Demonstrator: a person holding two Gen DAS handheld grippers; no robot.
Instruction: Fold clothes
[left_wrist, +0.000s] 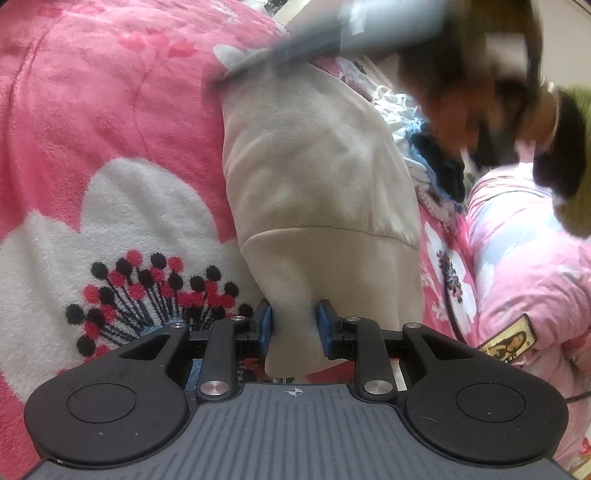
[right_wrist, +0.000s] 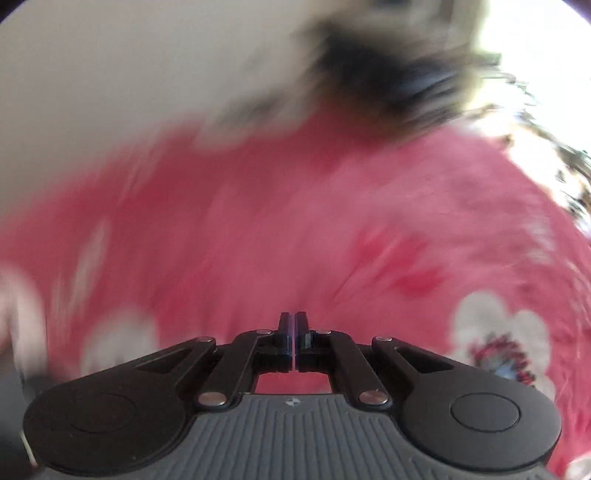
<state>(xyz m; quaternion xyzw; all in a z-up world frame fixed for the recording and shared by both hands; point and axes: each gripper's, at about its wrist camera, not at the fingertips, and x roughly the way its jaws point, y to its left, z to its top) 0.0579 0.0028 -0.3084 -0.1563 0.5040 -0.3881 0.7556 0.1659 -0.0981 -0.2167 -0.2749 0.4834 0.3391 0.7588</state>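
Note:
A beige sweatshirt-like garment (left_wrist: 314, 177) lies on a pink fleece blanket (left_wrist: 103, 110) with white flowers. My left gripper (left_wrist: 294, 325) is shut on the garment's ribbed edge, the blue pads (left_wrist: 265, 325) pinching a bunch of the cloth. The garment stretches away from the gripper toward the top of the view. My right gripper (right_wrist: 293, 339) is shut and empty, above the same pink blanket (right_wrist: 295, 229). The right wrist view is heavily motion-blurred. The other gripper shows as a blurred grey shape (left_wrist: 332, 33) at the top of the left wrist view.
A pile of other clothes (left_wrist: 432, 158), white, blue and dark, lies to the right of the garment. A pink quilted item (left_wrist: 524, 258) with a small picture patch sits at the right. A blurred dark and brown shape (left_wrist: 480, 74) fills the upper right.

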